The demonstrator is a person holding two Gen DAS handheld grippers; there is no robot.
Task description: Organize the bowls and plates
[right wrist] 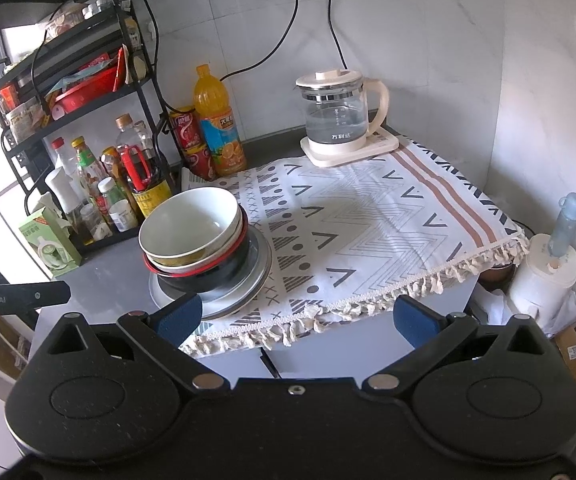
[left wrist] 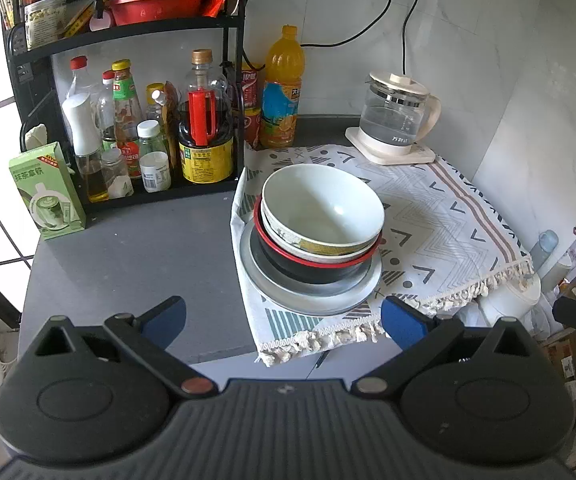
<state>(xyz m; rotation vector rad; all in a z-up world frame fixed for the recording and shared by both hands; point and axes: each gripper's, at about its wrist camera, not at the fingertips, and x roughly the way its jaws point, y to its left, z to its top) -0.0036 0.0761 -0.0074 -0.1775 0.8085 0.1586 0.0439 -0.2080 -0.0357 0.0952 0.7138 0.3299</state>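
A stack stands on the patterned cloth's left part. A white bowl [left wrist: 324, 204] sits on top, nested in a patterned bowl [left wrist: 308, 246], inside a black bowl with a red rim [left wrist: 308, 270], all on a grey-white plate [left wrist: 312, 300]. The stack shows in the right wrist view too, with the white bowl [right wrist: 190, 222] over the plate [right wrist: 244, 292]. My left gripper [left wrist: 284, 320] is open and empty, just in front of the stack. My right gripper [right wrist: 298, 320] is open and empty, in front of the cloth's fringe, to the right of the stack.
A black rack of sauce bottles [left wrist: 136, 128] stands left of the stack. An orange juice bottle [left wrist: 282, 88] and red cans stand behind. A glass kettle [left wrist: 398, 120] sits at the back of the cloth [left wrist: 448, 216]. A green carton [left wrist: 46, 192] stands on the grey counter [left wrist: 128, 264].
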